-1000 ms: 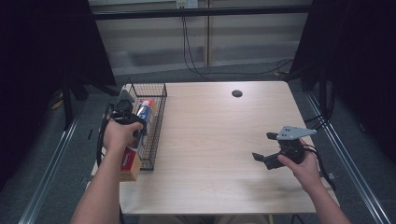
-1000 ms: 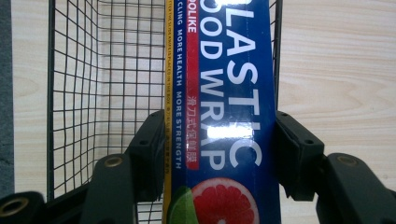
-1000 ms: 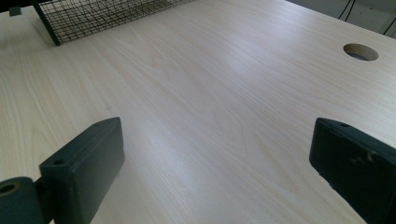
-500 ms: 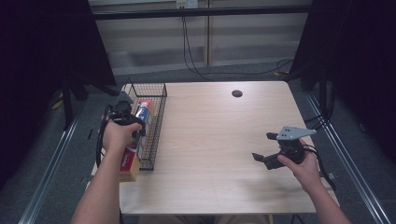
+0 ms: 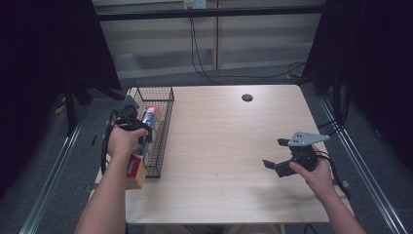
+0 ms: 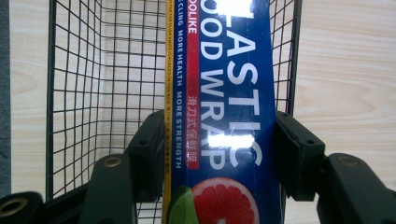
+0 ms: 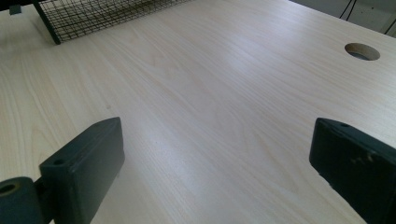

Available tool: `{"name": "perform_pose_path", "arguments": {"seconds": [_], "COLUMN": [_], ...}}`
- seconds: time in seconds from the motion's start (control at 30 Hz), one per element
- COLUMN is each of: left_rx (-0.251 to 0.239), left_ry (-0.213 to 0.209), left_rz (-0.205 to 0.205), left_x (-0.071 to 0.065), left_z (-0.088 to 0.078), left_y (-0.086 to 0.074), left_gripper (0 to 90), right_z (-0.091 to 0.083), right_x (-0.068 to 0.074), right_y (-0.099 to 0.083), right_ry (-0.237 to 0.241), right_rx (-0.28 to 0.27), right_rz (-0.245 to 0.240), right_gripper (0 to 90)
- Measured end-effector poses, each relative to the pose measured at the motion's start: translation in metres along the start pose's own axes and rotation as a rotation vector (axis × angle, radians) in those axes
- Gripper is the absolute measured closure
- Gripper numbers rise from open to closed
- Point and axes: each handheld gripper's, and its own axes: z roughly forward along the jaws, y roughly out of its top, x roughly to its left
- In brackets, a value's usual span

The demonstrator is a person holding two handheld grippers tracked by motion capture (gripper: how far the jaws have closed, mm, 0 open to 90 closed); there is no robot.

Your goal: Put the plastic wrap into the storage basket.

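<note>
A long blue plastic wrap box (image 6: 224,112) with white lettering and a grapefruit picture is clamped between the jaws of my left gripper (image 6: 217,149), which is shut on it. The box hangs over the black wire basket (image 6: 93,93). From the high view the left gripper (image 5: 139,127) holds the box (image 5: 150,119) above the basket (image 5: 163,129) at the table's left edge. At the right of the table my right gripper (image 5: 276,155) is open and holds nothing. Its two black jaws (image 7: 224,168) stand wide apart over bare wood.
A brown and red box (image 5: 136,170) lies at the table's left edge, beside the basket's near end. A round cable hole (image 5: 247,97) sits at the far middle of the wooden table (image 5: 229,146). Cables hang behind the table.
</note>
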Motion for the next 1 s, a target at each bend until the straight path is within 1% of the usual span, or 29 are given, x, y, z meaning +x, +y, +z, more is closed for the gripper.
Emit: {"name": "perform_pose_path", "arguments": {"seconds": [0.07, 0.13, 0.17, 0.2, 0.23, 0.33, 0.37, 0.47, 0.53, 0.57, 0.6, 0.7, 0.8, 0.83, 0.9, 1.0], "left_rx": [0.005, 0.007, 0.006, 0.007, 0.003, 0.002, 0.008, 0.007, 0.007, 0.010, 0.003, 0.012, 0.009, 0.011, 0.004, 0.004], "left_ry": [0.002, 0.006, 0.002, 0.002, -0.001, 0.001, 0.000, -0.001, 0.004, -0.003, 0.001, -0.001, -0.001, 0.001, -0.002, 0.001], "left_rz": [0.000, 0.014, 0.005, 0.006, -0.004, -0.005, 0.004, -0.002, -0.014, 0.003, 0.003, -0.005, -0.022, -0.011, -0.017, -0.014], "left_x": [-0.0003, 0.0011, 0.0010, 0.0011, 0.0003, 0.0006, 0.0018, 0.0011, 0.0001, 0.0012, 0.0014, 0.0022, 0.0023, 0.0030, 0.0020, 0.0017], "left_z": [0.0007, 0.0009, 0.0010, 0.0011, 0.0017, 0.0031, 0.0027, 0.0037, 0.0039, 0.0040, 0.0047, 0.0052, 0.0063, 0.0066, 0.0071, 0.0076], "left_y": [0.0001, 0.0006, 0.0006, 0.0007, 0.0005, 0.0003, 0.0007, 0.0003, 0.0002, 0.0005, 0.0003, 0.0005, 0.0003, 0.0005, 0.0005, 0.0007], "left_gripper": [43.1, 43.1, 43.1, 43.1, 43.1, 43.0, 43.0, 43.0, 43.0, 42.9, 42.8, 42.7, 42.6, 42.6, 42.5, 42.3], "right_z": [0.0005, 0.0010, 0.0010, 0.0010, 0.0011, 0.0013, 0.0014, 0.0020, 0.0023, 0.0025, 0.0029, 0.0036, 0.0042, 0.0046, 0.0052, 0.0062], "right_x": [-0.0002, -0.0005, -0.0006, -0.0007, -0.0008, -0.0011, -0.0011, -0.0012, -0.0013, -0.0014, -0.0015, -0.0020, -0.0023, -0.0024, -0.0028, -0.0028], "right_y": [0.0000, 0.0001, 0.0001, 0.0002, 0.0002, 0.0004, 0.0004, 0.0005, 0.0007, 0.0008, 0.0008, 0.0009, 0.0011, 0.0011, 0.0012, 0.0015], "right_ry": [0.001, 0.002, 0.004, 0.004, 0.004, 0.005, 0.007, 0.006, 0.007, 0.004, 0.004, 0.010, 0.005, 0.011, 0.011, 0.015], "right_rx": [0.001, -0.002, -0.003, -0.004, -0.003, -0.003, -0.003, -0.002, -0.003, -0.001, 0.000, -0.002, -0.003, -0.005, -0.002, 0.000], "right_rz": [0.001, 0.001, 0.002, 0.003, 0.004, 0.006, 0.006, 0.005, 0.006, 0.005, 0.005, 0.005, 0.005, 0.008, 0.007, 0.005], "right_gripper": [3.1, 3.1, 3.1, 3.1, 3.1, 3.1, 3.1, 3.1, 3.1, 3.1, 3.1, 3.1, 3.1, 3.1, 3.1, 3.1]}}
